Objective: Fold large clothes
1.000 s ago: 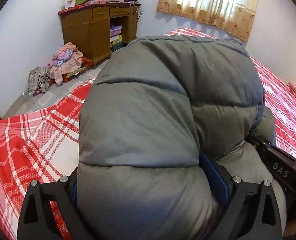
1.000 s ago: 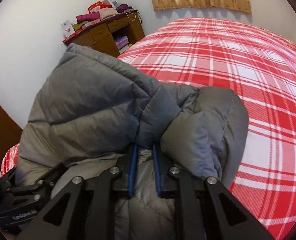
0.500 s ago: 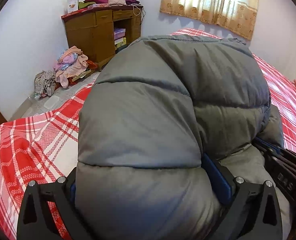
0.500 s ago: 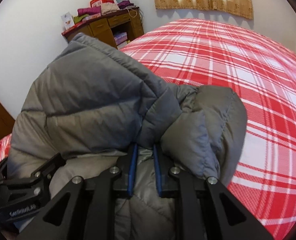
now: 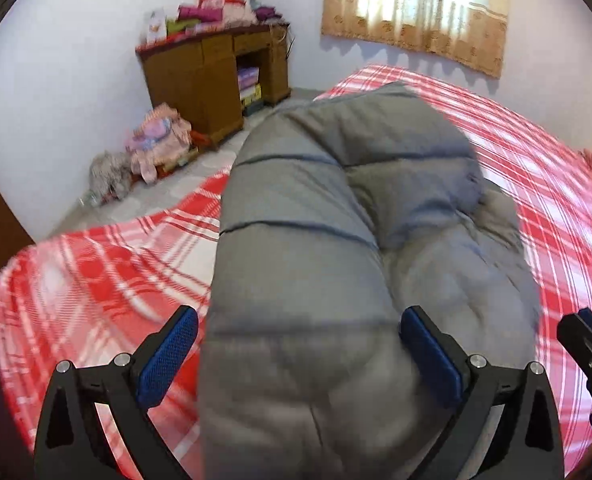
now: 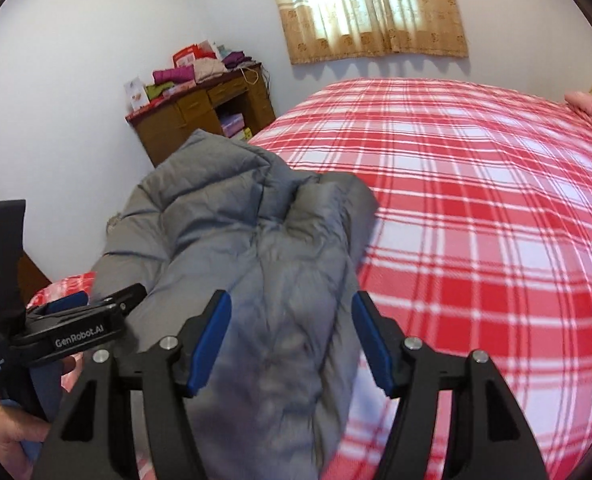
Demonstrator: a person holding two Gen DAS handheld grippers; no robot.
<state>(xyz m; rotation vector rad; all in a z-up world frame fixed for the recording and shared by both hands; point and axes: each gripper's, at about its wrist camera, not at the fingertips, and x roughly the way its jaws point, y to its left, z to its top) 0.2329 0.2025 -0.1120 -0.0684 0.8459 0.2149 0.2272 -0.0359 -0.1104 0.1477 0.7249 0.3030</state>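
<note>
A grey puffy quilted jacket [image 5: 336, 248] lies bunched in a thick roll on the red and white plaid bed [image 5: 95, 272]. It also shows in the right wrist view [image 6: 235, 240]. My left gripper [image 5: 300, 344] is open, its blue pads [image 5: 167, 356] wide apart on either side of the near end of the roll. My right gripper [image 6: 291, 340] is open too, its pads [image 6: 209, 344] apart around the jacket's near end. The left gripper shows at the left of the right wrist view [image 6: 83, 316].
The plaid bed [image 6: 476, 220] stretches away to the right. A wooden desk [image 5: 215, 76] piled with folded clothes stands at the far wall. A heap of clothes [image 5: 151, 148] lies on the floor beside it. A curtained window [image 6: 372, 4] is behind the bed.
Both grippers have opened and let go of the jacket. They have drawn back a little and the jacket has dropped lower onto the bed.
</note>
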